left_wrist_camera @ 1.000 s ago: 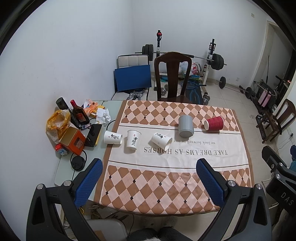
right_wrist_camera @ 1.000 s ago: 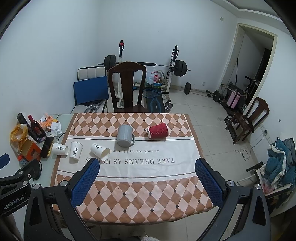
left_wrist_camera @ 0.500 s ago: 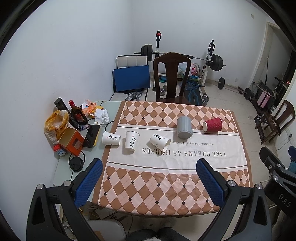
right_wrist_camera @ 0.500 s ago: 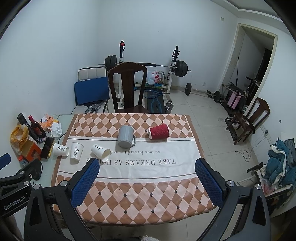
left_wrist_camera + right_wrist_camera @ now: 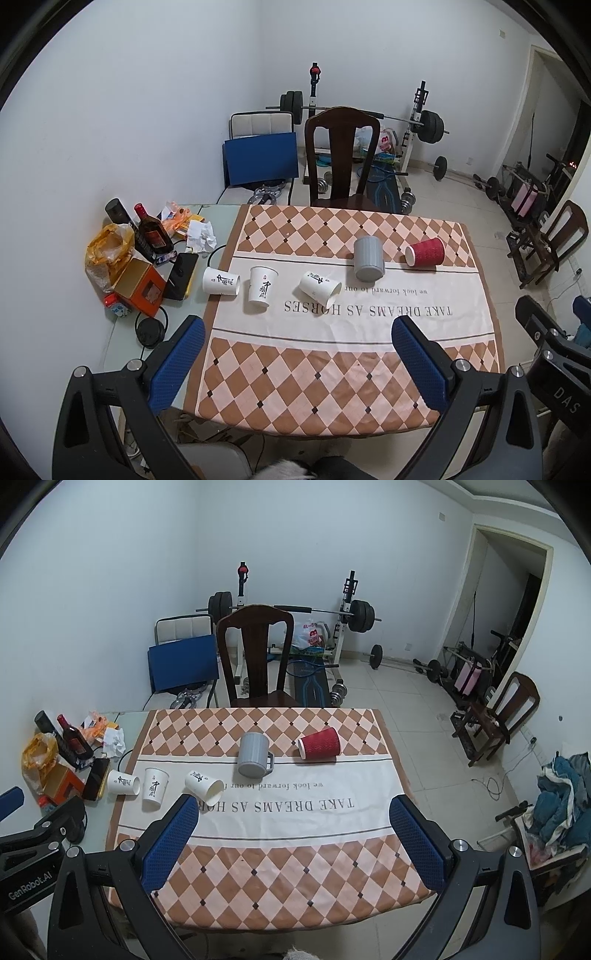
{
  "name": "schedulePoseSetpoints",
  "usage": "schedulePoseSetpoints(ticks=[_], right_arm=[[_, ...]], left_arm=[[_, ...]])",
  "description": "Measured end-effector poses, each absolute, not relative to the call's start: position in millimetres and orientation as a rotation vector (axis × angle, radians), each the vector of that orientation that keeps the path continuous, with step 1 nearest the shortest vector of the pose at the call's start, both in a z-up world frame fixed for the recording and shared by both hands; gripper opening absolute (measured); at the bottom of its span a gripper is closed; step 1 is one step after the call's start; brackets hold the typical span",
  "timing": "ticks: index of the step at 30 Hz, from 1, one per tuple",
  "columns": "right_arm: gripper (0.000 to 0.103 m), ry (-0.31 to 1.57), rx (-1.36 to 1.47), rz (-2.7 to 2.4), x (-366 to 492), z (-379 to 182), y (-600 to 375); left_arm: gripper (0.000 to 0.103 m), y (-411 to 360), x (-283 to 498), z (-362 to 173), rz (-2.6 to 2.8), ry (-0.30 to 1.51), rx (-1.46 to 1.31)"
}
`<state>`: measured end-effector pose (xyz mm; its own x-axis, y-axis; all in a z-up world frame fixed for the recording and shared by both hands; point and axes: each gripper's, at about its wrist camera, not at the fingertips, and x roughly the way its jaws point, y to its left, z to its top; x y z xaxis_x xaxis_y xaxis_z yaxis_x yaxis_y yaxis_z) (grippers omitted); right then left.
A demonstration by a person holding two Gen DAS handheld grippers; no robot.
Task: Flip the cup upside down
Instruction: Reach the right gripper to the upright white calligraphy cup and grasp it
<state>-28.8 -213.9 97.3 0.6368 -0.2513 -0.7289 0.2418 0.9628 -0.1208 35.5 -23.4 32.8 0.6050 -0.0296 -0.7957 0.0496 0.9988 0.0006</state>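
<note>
Several cups sit in a row on the checked tablecloth (image 5: 332, 369). A white paper cup (image 5: 221, 281) lies on its side at the left. A second white cup (image 5: 260, 289) stands upside down. A third white cup (image 5: 320, 287) lies on its side. A grey mug (image 5: 368, 258) stands upside down, and a red paper cup (image 5: 424, 251) lies on its side at the right. My left gripper (image 5: 295, 354) is open and empty, above the near table edge. My right gripper (image 5: 295, 834) is open and empty too. The mug (image 5: 254, 754) and red cup (image 5: 319, 743) also show in the right wrist view.
Bottles (image 5: 151, 232), an orange box (image 5: 138, 286), a phone (image 5: 181, 275) and crumpled paper clutter the bare table strip at the left. A dark wooden chair (image 5: 341, 155) stands behind the table. Weights and a barbell rack stand by the back wall.
Both grippers have drawn back and up slightly from the table, so the cups look a little farther away. No cup has moved.
</note>
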Motion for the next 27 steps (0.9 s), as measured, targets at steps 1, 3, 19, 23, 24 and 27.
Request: schedulePoseSetpoints(ticks=[1, 3, 19, 23, 24, 27], right_arm=[[0.103, 0.837, -0.012, -0.285, -26, 95, -213], [0.103, 0.851, -0.016, -0.292, -17, 85, -209], [0.103, 1.243, 0.025, -0.287, 85, -148, -171], [0.103, 1.329, 0.025, -0.279, 109, -196, -170], [0.103, 1.351, 0.027, -0.275, 117, -209, -170], [0.103, 1.415, 0.044, -0.252, 143, -246, -170]], left_arm=[[0.103, -24, 42, 32, -0.046, 0.922, 0.022], [0.103, -22, 53, 25, -0.025, 0.936, 0.034], [0.103, 54, 130, -140, 0.107, 1.21, 0.1], [0.103, 68, 163, -185, 0.118, 1.303, 0.078], [0.103, 70, 173, -195, 0.114, 1.327, 0.063], [0.102, 74, 199, -220, 0.095, 1.384, 0.021]])
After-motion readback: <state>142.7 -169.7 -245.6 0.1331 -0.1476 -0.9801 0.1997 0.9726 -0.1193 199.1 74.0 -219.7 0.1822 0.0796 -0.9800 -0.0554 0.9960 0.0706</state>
